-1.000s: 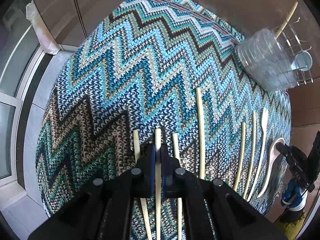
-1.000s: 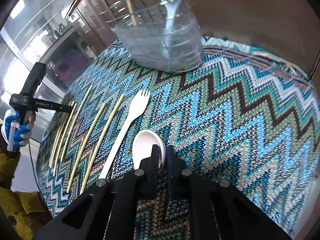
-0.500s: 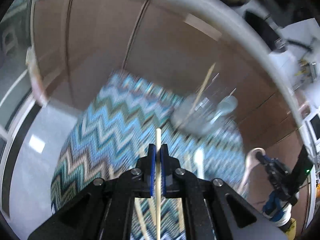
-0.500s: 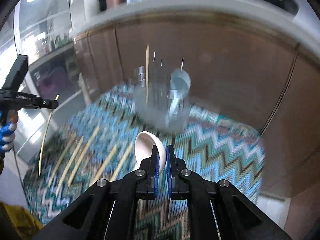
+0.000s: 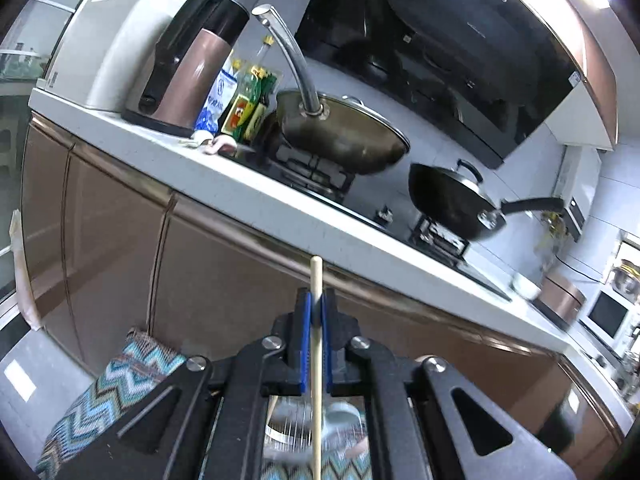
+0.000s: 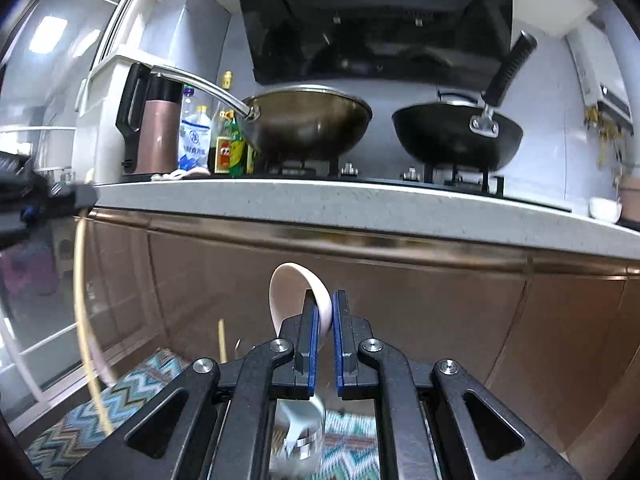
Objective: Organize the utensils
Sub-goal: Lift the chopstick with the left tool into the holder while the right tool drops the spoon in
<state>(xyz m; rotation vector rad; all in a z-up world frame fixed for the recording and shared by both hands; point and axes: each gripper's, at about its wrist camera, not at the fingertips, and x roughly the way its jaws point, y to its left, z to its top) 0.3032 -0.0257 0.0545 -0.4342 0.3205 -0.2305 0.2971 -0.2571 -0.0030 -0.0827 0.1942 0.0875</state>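
My left gripper is shut on a pale wooden chopstick, whose tip sticks out past the blue pads. My right gripper is shut on a white spoon, bowl up and leaning left. Both are held high above the zigzag cloth, pointing almost level at the cabinets. In the right wrist view the left gripper shows at the left edge with the chopstick hanging from it. The clear holder sits below, mostly hidden by the gripper body, with a chopstick standing in it.
Brown cabinet doors and a white counter edge fill the view ahead. On the counter stand a steel wok, a black wok, a kettle and bottles.
Both grippers lifted off the cloth with the chopstick and spoon and tipped upward. The views swung from the table top to the cabinets and counter.
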